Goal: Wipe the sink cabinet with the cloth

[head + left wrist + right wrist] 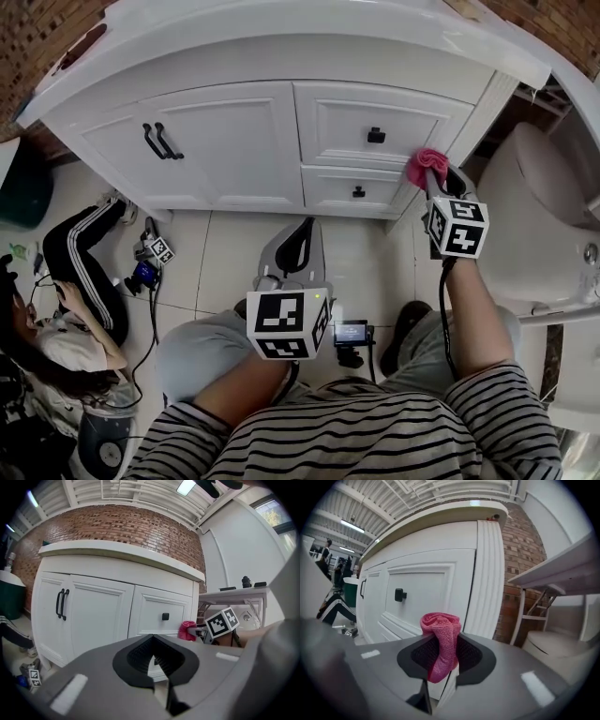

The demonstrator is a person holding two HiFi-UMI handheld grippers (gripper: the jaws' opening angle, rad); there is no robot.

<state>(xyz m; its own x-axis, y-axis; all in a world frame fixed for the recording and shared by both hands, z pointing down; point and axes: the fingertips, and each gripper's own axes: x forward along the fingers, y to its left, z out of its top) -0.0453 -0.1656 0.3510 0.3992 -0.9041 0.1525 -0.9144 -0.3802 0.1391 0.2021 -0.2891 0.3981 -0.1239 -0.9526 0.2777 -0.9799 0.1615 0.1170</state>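
Striped sleeves (281, 445) fill the bottom of the head view. From them the left tool (302, 239) reaches forward over the tiled floor (230, 258), well short of the white sink cabinet (234, 141), with its marker cube toward the camera. The right tool (437, 180) is held farther forward and grips a pink cloth (427, 164) right at the cabinet's right corner post (483, 112), level with the gap between the two drawers. Whether the cloth presses on the post cannot be told. Each drawer bears a black knob (376, 135), and the doors on the left carry a pair of black handles (161, 141). A white toilet (544, 225) stands at the right, and another person (80, 281) sits on the floor at the left.

In the left gripper view, the left tool (153, 654) has its jaws closed together with nothing between them. Beyond it stands the cabinet (98, 611) against a brick wall (117, 527). The cloth (186, 630) shows at the cabinet's right edge, beside the right tool's marker cube (221, 623).

In the right gripper view, the right tool (443, 654) is clamped on the cloth (439, 627), which bunches up above the jaws. Behind it are a drawer front with its knob (399, 595) and the fluted corner post (487, 578). Brick wall (525, 564) and the toilet (555, 644) lie to the right.
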